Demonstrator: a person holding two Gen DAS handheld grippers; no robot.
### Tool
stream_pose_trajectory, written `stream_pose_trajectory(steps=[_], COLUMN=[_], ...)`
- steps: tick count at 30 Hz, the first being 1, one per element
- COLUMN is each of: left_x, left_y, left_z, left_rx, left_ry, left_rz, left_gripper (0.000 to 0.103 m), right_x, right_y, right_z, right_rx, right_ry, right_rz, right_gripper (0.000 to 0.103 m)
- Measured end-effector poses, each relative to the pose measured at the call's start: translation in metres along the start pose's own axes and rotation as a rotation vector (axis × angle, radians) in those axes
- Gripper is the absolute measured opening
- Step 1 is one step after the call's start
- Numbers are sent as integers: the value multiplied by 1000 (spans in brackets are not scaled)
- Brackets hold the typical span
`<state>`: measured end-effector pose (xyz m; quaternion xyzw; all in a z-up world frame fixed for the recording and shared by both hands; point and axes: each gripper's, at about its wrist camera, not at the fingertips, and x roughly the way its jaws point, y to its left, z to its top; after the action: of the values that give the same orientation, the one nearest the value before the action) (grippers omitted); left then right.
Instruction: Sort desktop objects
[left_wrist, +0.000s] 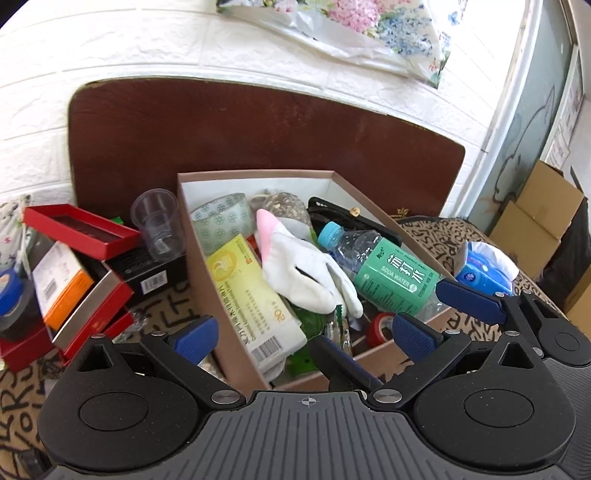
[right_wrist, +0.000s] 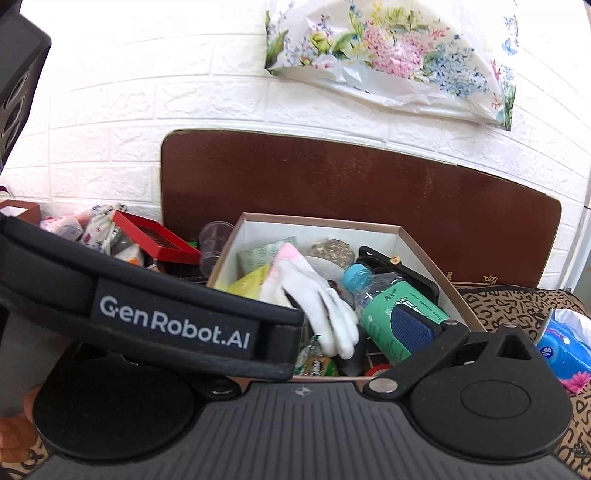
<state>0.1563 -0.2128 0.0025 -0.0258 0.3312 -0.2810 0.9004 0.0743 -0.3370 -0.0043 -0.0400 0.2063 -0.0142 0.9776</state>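
The left hand-held gripper (left_wrist: 303, 338) hangs over the near edge of an open cardboard box (left_wrist: 201, 266), its blue-padded fingers (left_wrist: 195, 338) spread wide apart and holding nothing. The left finger sits outside the box's left wall and the right one above its near right corner. In the same view the right hand-held gripper (left_wrist: 467, 299) comes in from the right; one blue pad lies just beside the lower end of a soda water bottle (left_wrist: 391, 275), but whether it touches cannot be told.

From the right wrist, only one blue finger (right_wrist: 412, 326) of that gripper shows, lying in front of the bottle's green label (right_wrist: 388, 310). The other finger is hidden behind a black strap marked GenRobot.AI (right_wrist: 173, 325) that crosses the left half of the view, so how far this gripper stands open cannot be told.

The box holds the sorted things. A white glove with a pink cuff (left_wrist: 306, 267) lies across the middle. A yellow-and-white carton (left_wrist: 255, 299) is left of it, a patterned tape roll (left_wrist: 221, 216) sits at the far left, and a dark tray (left_wrist: 354, 221) runs along the far right wall. A red tape roll (left_wrist: 380, 326) is near the front and half hidden.

Left of the box stand a clear plastic cup (left_wrist: 159, 225) and stacked red boxes (left_wrist: 81, 230). To the right, a blue tissue pack (left_wrist: 484, 269) is partly covered by the right gripper. All rest on a letter-patterned cloth (left_wrist: 432, 230).
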Motion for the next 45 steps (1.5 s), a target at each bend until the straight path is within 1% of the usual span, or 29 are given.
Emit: stream_pose_trajectory(steps=[5,8,14,17,20,24,27,30,32,33,35,36,37,39,41,44,45], left_x=[-23,-41,-74,-93,-114,-139,-153,-157,-157,-156,-152,-148,-145,-139,-132,-121,-117], left_y=[6,10,28,46,69,101,122,139,150,155,165,170,173,179,184,189,193], left_z=[-16,-36,-80,-101,-119,-137,-147,-152,-154,-155,-155,-155,-155,-154,-154,-152,-151], left_rx=[-49,-76,-115,-154,-209,-278,-305,-322,-323,-321,-324,-331,-337,-340,-334,-325,-331], left_ry=[-21,-46,-36,-27,-28,-30,-30,-15,0,8,29,41,52,70,82,94,106], left_rz=[19,22,65,76,109,158,189,218,220,216,211,209,205,185,177,170,164], left_gripper=[103,103,103,103,103,103,103,103,103,103,103,103,103,103,103,98,94], right_x=[-14,-24,-40,-46,-51,-53,-50,-46,-43,-41,-35,-32,-32,-29,-24,-15,-12], right_y=[12,23,57,76,97,133,158,176,187,194,209,215,218,219,219,220,221], right_z=[-4,-14,-41,-50,-56,-63,-69,-74,-78,-80,-82,-85,-87,-90,-91,-91,-91], right_rx=[-5,4,2,24,25,-41,-96,-88,-100,-122,-190,-229,-247,-237,-211,-197,-195], right_ry=[3,19,72,98,117,145,190,225,240,246,278,288,279,255,249,254,257], right_rz=[9,42,120,182,240,249,257,294,298,281,216,208,228,276,291,303,305], right_gripper=[103,103,103,103,103,103,103,103,103,103,103,103,103,103,103,102,100])
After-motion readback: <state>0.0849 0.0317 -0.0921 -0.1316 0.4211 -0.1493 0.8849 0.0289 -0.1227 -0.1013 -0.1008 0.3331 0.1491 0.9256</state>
